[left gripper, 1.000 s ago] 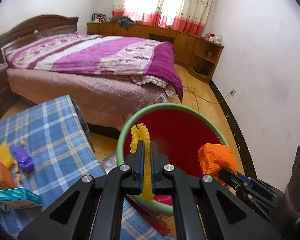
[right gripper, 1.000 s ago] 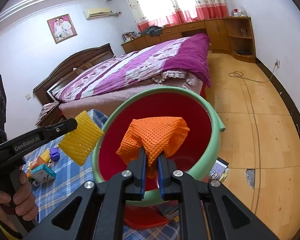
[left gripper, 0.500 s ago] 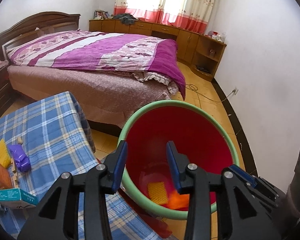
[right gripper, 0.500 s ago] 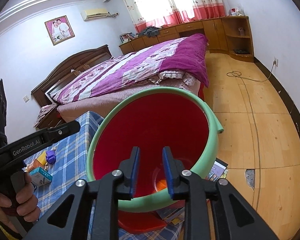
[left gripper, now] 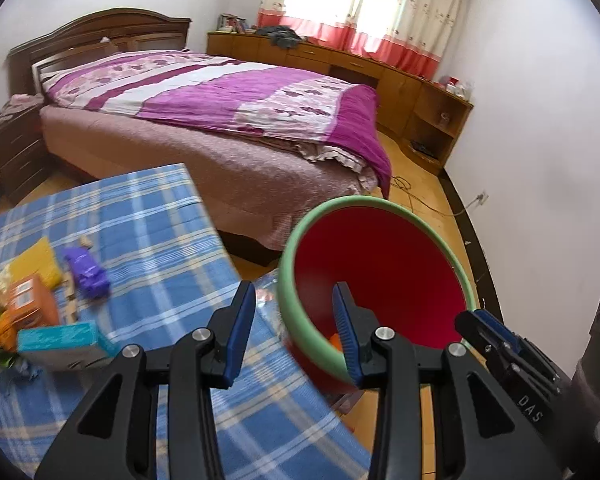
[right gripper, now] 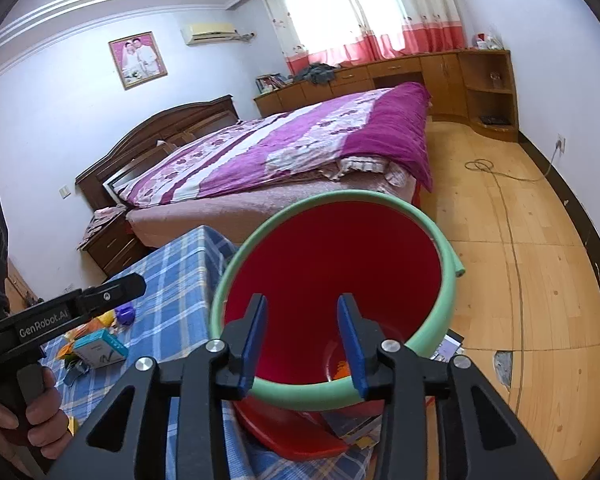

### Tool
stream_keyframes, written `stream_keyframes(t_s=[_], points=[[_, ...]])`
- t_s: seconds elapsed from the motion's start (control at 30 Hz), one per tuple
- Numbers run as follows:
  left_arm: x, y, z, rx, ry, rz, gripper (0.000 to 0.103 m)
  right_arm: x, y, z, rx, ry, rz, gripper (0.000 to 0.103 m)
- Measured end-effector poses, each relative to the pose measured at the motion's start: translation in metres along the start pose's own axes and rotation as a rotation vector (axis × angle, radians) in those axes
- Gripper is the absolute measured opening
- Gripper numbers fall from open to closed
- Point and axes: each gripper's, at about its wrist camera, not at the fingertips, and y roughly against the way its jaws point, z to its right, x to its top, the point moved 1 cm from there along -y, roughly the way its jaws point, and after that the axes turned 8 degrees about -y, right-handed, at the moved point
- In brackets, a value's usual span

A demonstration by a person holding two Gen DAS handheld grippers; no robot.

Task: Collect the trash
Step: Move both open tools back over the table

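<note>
My left hand-held gripper (left gripper: pixel 294 322) has its jaws spread wide with nothing between them; it hangs over the edge of the worktop (left gripper: pixel 148 232), which is covered in a blue checked cloth, with its right finger in front of the bucket's near rim. My right hand-held gripper (right gripper: pixel 302 336) is just as wide apart and grips nothing, and it points straight into the mouth of the bucket (right gripper: pixel 440 336), a red one with a green rim that stands just beside the worktop's corner. Down at the bottom of the bucket I can make out a scrap of orange trash (right gripper: pixel 344 368); from the left view only a sliver of it shows past the finger.

More trash lies on the worktop to my left, well apart from the bucket: a purple wrapper (left gripper: pixel 86 270), a yellow pad (left gripper: pixel 34 262) beside it, an orange box (left gripper: pixel 32 306) and a teal box (left gripper: pixel 60 342) nearer to me, with some crumpled bits at the edge that I cannot tell apart. In the right view I see the left gripper's body and the hand (right gripper: pixel 36 420) on its handle.

Beyond the worktop stands a bed (left gripper: pixel 228 96) with a purple and white cover, and a cable (right gripper: pixel 500 176) lies on the wooden floor
</note>
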Motion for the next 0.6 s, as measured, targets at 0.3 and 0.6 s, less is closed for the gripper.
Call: stream_keyframes(t_s=[0.3,0.6], points=[[-0.021,0.042,-0.035,0.073,0.069,0.016,0.04,-0.011,0.015,-0.03,0.046,0.049,-0.006,0.044],[-0.051,0.079,-0.067,0.15,0.138,0.015,0.04,-0.031,0.023,-0.058,0.083,0.089,-0.039,0.047]])
